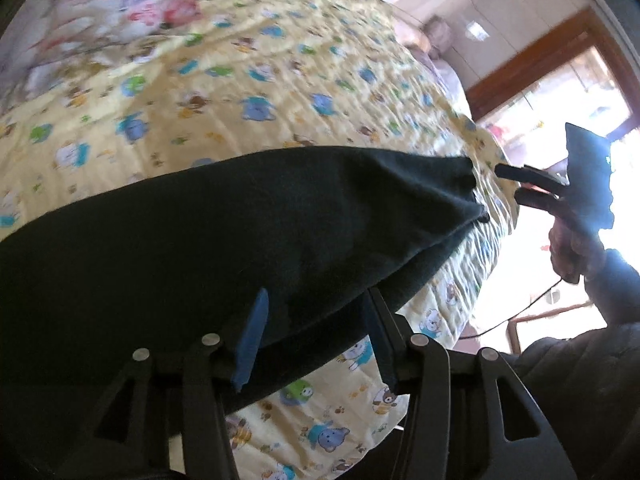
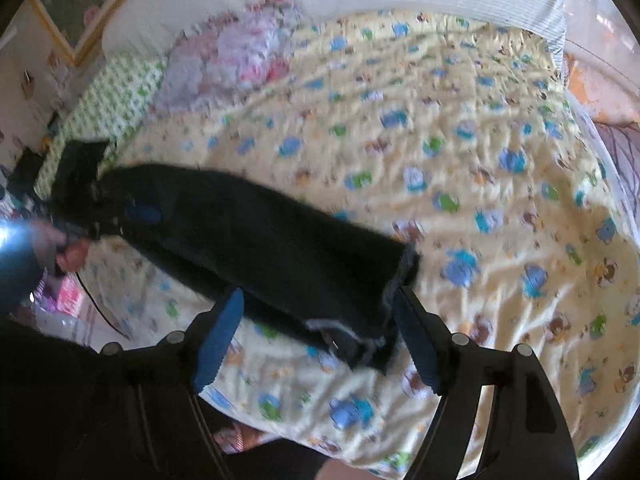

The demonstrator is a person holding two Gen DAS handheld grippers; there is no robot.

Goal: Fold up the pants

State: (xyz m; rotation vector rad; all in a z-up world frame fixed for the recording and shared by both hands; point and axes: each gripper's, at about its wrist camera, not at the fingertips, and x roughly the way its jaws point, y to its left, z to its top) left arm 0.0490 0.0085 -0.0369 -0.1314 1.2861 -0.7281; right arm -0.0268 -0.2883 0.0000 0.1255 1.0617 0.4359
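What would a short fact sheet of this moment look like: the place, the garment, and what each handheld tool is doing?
place: bed covered by a yellow cartoon-print quilt
garment: dark pants, stretched in a long band over the quilt
left tool: blue pads spread either side of the pants' edge, not closed on it
right tool: open, pads flanking the pants' end, where a gray lining shows
also there: a pink floral bundle near the head of the bed
sharpness: both views blurred

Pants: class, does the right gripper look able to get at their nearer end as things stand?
Probably yes. The right gripper is open, and the end of the pants sits between its fingers with nothing covering it.
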